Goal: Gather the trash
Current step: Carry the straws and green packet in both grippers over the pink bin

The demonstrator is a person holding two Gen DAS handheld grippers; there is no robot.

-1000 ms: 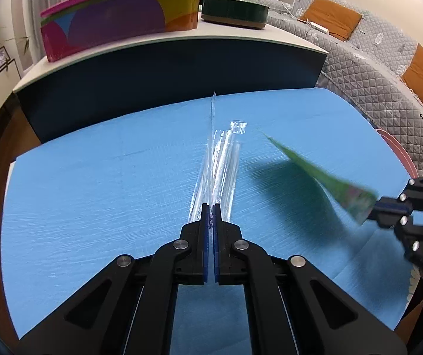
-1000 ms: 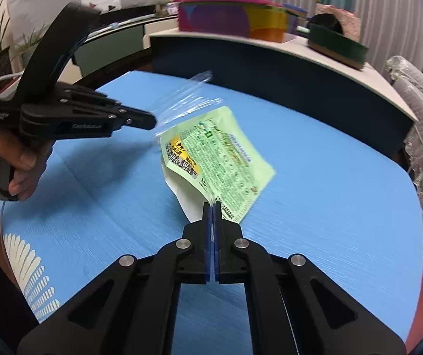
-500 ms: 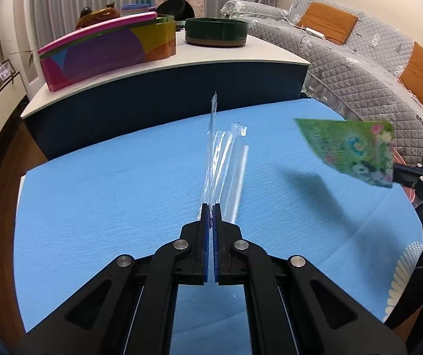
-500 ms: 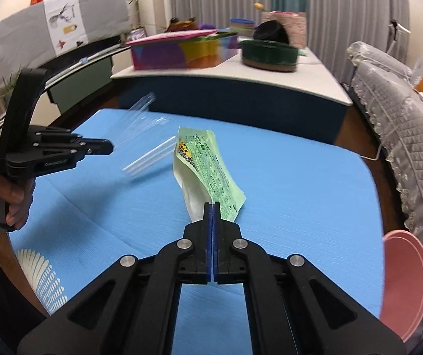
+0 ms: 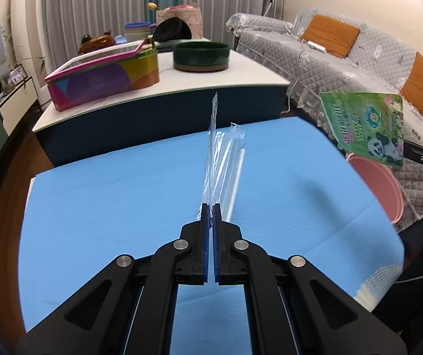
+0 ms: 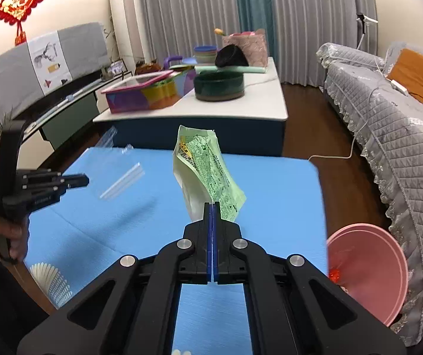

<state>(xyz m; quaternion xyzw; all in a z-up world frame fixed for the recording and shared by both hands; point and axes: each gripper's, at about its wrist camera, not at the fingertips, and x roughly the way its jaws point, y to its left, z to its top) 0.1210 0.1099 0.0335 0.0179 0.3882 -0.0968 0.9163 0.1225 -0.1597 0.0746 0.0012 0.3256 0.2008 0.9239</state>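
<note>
Two grippers are up over the blue table [image 5: 107, 195], each carrying one piece of trash. The left gripper [image 5: 210, 211] has its jaws clenched on one clear plastic wrapper [image 5: 221, 153], which stands up off the table with a white straw inside. The right gripper [image 6: 212, 207] has its jaws clamped on one green snack packet [image 6: 208, 168], held in the air above the table. One pink bin [image 6: 368, 269] sits beside the table's right edge, near the grey sofa [image 6: 395, 124].
</note>
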